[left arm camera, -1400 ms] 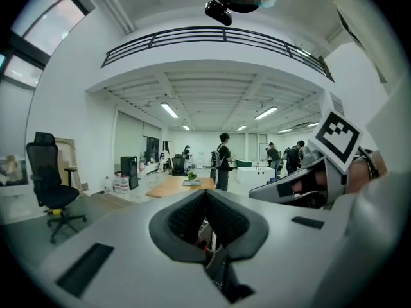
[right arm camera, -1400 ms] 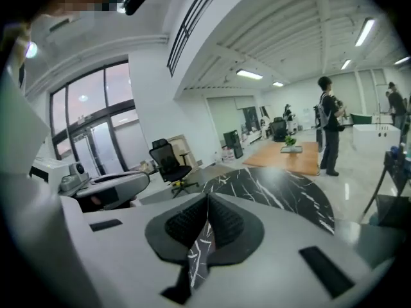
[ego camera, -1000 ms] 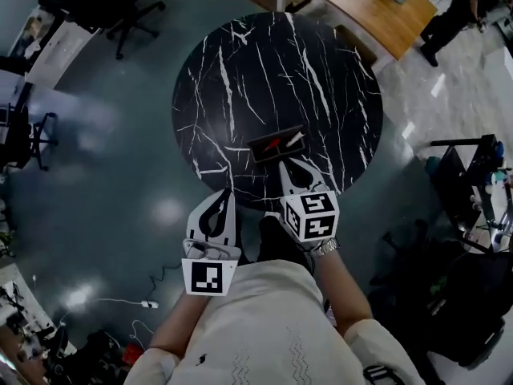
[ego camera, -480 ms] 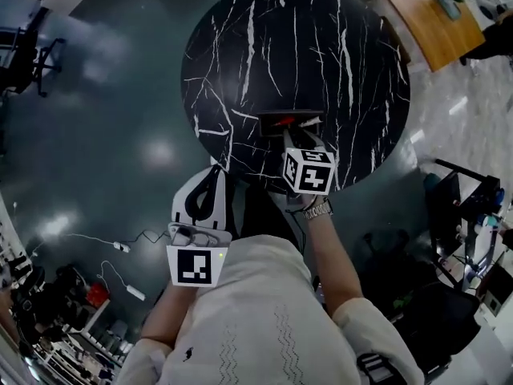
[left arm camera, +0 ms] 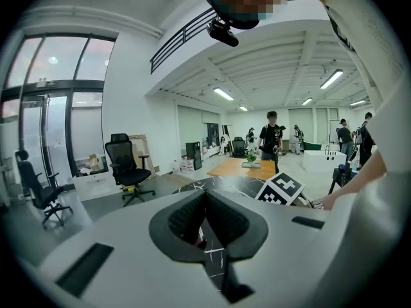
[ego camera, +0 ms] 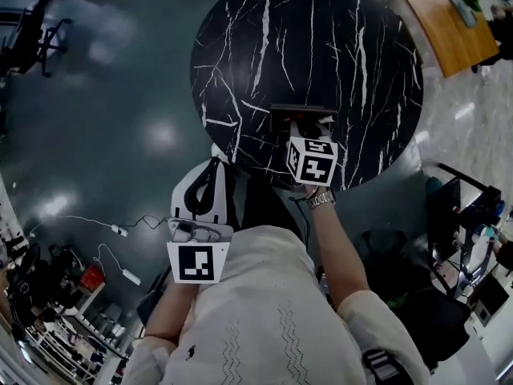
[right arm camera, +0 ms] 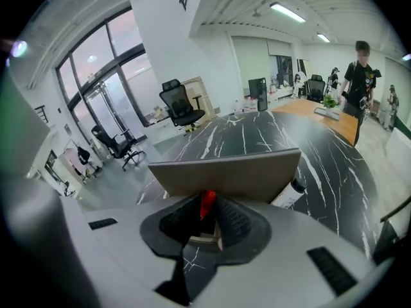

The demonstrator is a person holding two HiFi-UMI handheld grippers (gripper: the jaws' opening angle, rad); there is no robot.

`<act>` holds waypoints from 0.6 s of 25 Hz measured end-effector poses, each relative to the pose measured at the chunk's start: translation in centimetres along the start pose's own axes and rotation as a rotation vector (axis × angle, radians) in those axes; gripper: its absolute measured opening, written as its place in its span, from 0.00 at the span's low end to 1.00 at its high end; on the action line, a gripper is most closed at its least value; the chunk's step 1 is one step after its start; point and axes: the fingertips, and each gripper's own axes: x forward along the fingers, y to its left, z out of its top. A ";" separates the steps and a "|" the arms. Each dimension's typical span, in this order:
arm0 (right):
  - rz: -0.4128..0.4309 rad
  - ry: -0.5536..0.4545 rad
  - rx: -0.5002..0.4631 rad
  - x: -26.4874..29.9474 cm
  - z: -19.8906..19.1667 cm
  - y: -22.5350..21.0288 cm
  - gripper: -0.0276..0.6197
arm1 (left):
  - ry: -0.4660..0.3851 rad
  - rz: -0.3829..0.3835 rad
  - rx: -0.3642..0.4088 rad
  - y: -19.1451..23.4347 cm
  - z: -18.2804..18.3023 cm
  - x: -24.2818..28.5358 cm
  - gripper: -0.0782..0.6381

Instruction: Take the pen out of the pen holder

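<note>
Right gripper [right arm camera: 207, 218], lower centre of its own view, clamps the red pen [right arm camera: 207, 204] standing in the tan pen holder [right arm camera: 257, 172], aligned to lift it clear; left gripper [ego camera: 210, 192], closed and empty, hangs lower left in the head view.

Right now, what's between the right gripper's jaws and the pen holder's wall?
A red pen: its tip sits pinched between the right gripper jaws, right in front of the pen holder wall. The right gripper view shows it.
</note>
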 end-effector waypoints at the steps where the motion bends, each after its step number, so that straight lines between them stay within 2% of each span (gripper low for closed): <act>1: -0.011 -0.005 -0.002 0.0 0.1 0.0 0.17 | 0.000 0.004 0.000 0.2 0.0 -0.1 0.13; 8: -0.010 -0.092 -0.037 -1.2 1.3 0.9 0.14 | -0.006 0.013 -0.007 1.2 -0.3 -0.8 0.13; 15: -0.026 -0.202 -0.107 -5.1 3.2 2.7 0.14 | -0.019 -0.014 0.002 1.8 -0.8 -2.3 0.13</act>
